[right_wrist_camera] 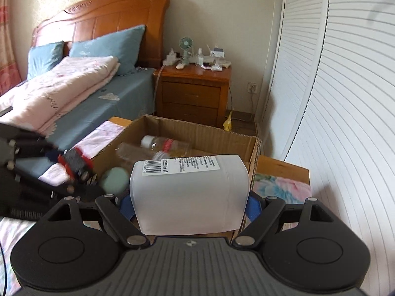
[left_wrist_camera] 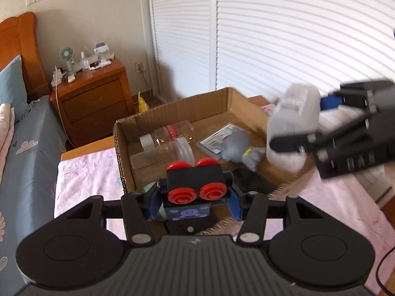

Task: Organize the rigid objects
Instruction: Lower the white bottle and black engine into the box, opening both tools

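My left gripper (left_wrist_camera: pixel 195 192) is shut on a black toy train car (left_wrist_camera: pixel 195 180) with red wheels, held above the near edge of an open cardboard box (left_wrist_camera: pixel 172 111). My right gripper (right_wrist_camera: pixel 190 204) is shut on a translucent white plastic bottle (right_wrist_camera: pixel 190 194) with a barcode label, held above the box (right_wrist_camera: pixel 222 133). In the left wrist view the right gripper (left_wrist_camera: pixel 291 145) and bottle (left_wrist_camera: pixel 293 125) hover over the box's right side. The left gripper with the train car (right_wrist_camera: pixel 74 165) shows at the left of the right wrist view. Inside the box lie clear plastic bottles (left_wrist_camera: pixel 172 135), a grey object (left_wrist_camera: pixel 237 148) and a tape roll (left_wrist_camera: pixel 145 141).
The box sits on a table with a pink cloth (left_wrist_camera: pixel 84 180). A bed (right_wrist_camera: pixel 74 93) with blue pillows lies to the left. A wooden nightstand (right_wrist_camera: pixel 195 91) with a small fan stands behind. White louvred doors (left_wrist_camera: pixel 271 37) fill the right side.
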The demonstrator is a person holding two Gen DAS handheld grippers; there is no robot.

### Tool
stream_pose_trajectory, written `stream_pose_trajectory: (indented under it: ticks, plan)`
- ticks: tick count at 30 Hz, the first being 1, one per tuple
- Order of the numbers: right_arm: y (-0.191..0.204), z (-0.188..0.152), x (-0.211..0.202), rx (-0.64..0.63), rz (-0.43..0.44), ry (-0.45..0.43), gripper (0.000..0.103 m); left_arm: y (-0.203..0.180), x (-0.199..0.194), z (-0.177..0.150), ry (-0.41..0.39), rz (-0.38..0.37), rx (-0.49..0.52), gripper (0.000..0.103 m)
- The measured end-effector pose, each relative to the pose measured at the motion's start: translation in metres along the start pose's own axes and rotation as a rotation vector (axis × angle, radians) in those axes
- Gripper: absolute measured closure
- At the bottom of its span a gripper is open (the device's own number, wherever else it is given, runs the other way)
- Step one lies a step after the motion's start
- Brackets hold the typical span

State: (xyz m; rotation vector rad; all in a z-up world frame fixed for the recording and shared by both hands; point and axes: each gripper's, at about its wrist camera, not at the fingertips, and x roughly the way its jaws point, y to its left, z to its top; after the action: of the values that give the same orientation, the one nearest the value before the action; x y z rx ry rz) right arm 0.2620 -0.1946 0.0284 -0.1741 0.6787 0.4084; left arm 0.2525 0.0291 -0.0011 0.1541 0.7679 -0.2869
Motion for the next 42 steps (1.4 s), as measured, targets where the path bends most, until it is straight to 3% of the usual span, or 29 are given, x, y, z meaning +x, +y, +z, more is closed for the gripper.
stream_pose_trajectory:
  ticks: [3, 4, 5, 7, 13, 15, 17, 22, 26, 30, 35, 42]
  plan:
    - [-0.008, 0.017, 0.025, 0.023, -0.006, 0.026, 0.017, 0.006, 0.013, -0.002, 0.028, -0.020, -0.018, 0.048]
    - [-0.010, 0.021, 0.034, 0.038, -0.008, 0.035, 0.017, 0.008, 0.014, -0.004, 0.026, -0.015, -0.026, 0.041]
    - [-0.013, 0.026, 0.043, 0.047, -0.002, 0.050, 0.017, 0.009, 0.014, -0.006, 0.015, -0.009, -0.030, 0.025]
    - [-0.016, 0.032, 0.060, 0.060, 0.000, 0.077, 0.017, 0.009, 0.011, -0.009, -0.020, -0.005, -0.022, 0.006]
    - [-0.015, 0.047, 0.101, 0.073, -0.049, 0.125, 0.015, 0.003, -0.007, -0.019, -0.080, 0.036, 0.011, 0.002]
    - [-0.013, 0.048, 0.103, 0.076, -0.077, 0.132, 0.005, 0.001, -0.012, -0.021, -0.091, 0.046, 0.010, 0.001]
    - [-0.011, 0.044, 0.093, 0.097, -0.093, 0.120, 0.000, -0.001, -0.019, -0.024, -0.097, 0.056, 0.011, 0.001]
    - [-0.007, 0.030, 0.043, 0.126, -0.106, 0.100, 0.000, -0.006, -0.033, -0.029, -0.097, 0.101, -0.013, 0.001]
    - [0.004, 0.006, -0.001, 0.139, -0.161, 0.099, 0.000, -0.009, -0.040, -0.030, -0.032, 0.140, -0.069, 0.001]
    - [0.022, -0.020, -0.031, 0.162, -0.219, 0.092, 0.000, -0.014, -0.054, -0.034, -0.034, 0.156, -0.110, 0.001]
    - [0.030, -0.042, -0.051, 0.217, -0.283, 0.103, 0.000, -0.019, -0.068, -0.037, -0.035, 0.159, -0.135, 0.001]
    - [0.029, -0.054, -0.061, 0.250, -0.282, 0.113, 0.000, -0.020, -0.073, -0.038, -0.032, 0.195, -0.164, 0.001]
